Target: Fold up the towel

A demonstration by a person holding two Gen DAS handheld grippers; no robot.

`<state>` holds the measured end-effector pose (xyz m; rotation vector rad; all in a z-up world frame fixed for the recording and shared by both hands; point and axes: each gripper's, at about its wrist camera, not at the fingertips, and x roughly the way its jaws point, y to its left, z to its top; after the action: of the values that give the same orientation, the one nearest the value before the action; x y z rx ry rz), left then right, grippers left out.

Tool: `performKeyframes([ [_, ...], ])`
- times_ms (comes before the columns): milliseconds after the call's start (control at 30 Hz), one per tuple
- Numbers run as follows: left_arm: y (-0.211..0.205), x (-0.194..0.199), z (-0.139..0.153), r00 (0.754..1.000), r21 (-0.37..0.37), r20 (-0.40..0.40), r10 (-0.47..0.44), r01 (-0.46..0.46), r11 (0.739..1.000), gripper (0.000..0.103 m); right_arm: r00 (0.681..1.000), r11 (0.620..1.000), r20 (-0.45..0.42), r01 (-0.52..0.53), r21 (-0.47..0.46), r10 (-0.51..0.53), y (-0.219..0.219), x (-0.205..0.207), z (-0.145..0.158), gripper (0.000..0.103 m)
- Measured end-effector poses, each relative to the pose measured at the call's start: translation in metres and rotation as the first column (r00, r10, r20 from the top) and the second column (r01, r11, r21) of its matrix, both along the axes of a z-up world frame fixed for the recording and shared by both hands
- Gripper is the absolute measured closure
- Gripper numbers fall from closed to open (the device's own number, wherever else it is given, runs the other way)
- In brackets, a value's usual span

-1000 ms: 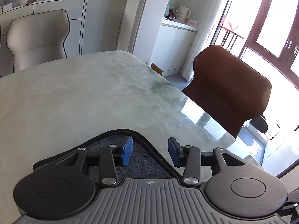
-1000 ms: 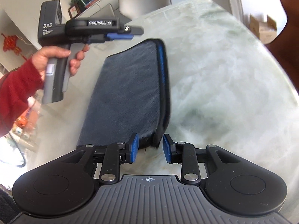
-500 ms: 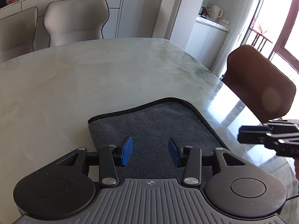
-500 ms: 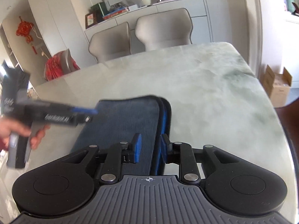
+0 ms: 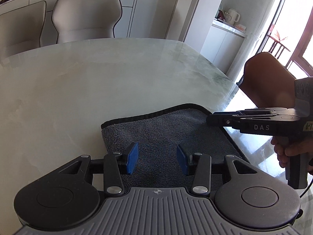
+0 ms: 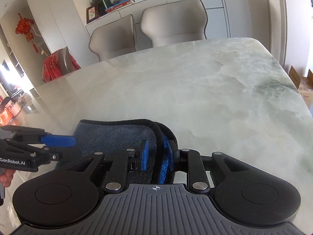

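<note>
A dark grey towel [image 5: 168,131] with black piping lies folded on the marble table [image 5: 97,82]. It also shows in the right wrist view [image 6: 117,137], where its folded right edge shows a blue underside. My left gripper [image 5: 157,157] is open and empty, just above the towel's near part. My right gripper [image 6: 157,154] is open, its blue pads to either side of the towel's stacked right edge without pinching it. The right gripper also shows in the left wrist view [image 5: 211,118], over the towel's right corner. The left gripper shows in the right wrist view [image 6: 64,141], over the towel's left side.
Two beige chairs [image 6: 172,19] stand at the table's far side. A brown chair [image 5: 270,78] stands past the right edge. A white cabinet with a kettle [image 5: 232,15] is beyond it. A cardboard box [image 6: 301,86] sits on the floor to the right.
Both grippers have swung round and lowered toward the towel's near end. The right gripper's pads now stand around the folded right edge. The left gripper stays open over the towel.
</note>
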<state>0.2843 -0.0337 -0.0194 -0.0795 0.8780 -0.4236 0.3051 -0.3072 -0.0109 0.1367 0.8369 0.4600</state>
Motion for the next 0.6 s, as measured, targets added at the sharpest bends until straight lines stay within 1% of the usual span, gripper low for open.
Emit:
performKeyframes([
  [33,0.0,0.001,-0.001,1.0,0.0,-0.003,0.002,-0.002,1.0,0.057,1.0,1.0,0.003,-0.001,-0.002,0.001,0.001,0.001,0.0,0.09],
  [67,0.001,0.001,-0.002,1.0,0.001,-0.005,0.003,-0.003,1.0,0.057,1.0,1.0,0.007,-0.003,-0.004,0.003,0.002,0.001,-0.001,0.092],
  [167,0.001,0.002,-0.003,1.0,0.003,-0.003,0.005,-0.005,1.0,0.056,1.0,1.0,0.015,-0.003,-0.014,0.003,0.003,0.003,-0.001,0.096],
  [300,-0.001,0.007,-0.004,1.0,0.006,0.0,0.004,-0.004,1.0,0.055,1.0,1.0,0.005,0.017,-0.019,-0.017,-0.002,0.003,-0.001,0.096],
  [333,-0.002,0.008,-0.005,1.0,0.009,0.0,0.004,-0.004,1.0,0.054,1.0,0.999,0.007,0.024,-0.032,-0.023,-0.002,0.002,-0.002,0.098],
  [400,-0.005,0.011,-0.006,1.0,0.013,0.003,0.002,-0.002,1.0,0.052,0.999,0.997,0.014,0.039,-0.063,-0.038,-0.003,0.002,-0.001,0.098],
  [500,-0.009,0.013,-0.007,1.0,0.026,0.008,-0.007,0.007,1.0,0.051,0.999,0.998,0.013,0.053,-0.039,-0.053,-0.01,0.004,0.0,0.098],
  [533,-0.011,0.014,-0.007,1.0,0.032,0.009,-0.01,0.01,0.999,0.051,0.999,0.999,0.011,0.045,-0.03,-0.045,-0.01,0.003,0.003,0.096],
  [600,-0.012,0.014,-0.005,1.0,0.039,0.011,-0.014,0.013,0.999,0.051,1.0,1.0,0.002,-0.002,-0.025,0.002,-0.006,-0.001,0.009,0.096],
])
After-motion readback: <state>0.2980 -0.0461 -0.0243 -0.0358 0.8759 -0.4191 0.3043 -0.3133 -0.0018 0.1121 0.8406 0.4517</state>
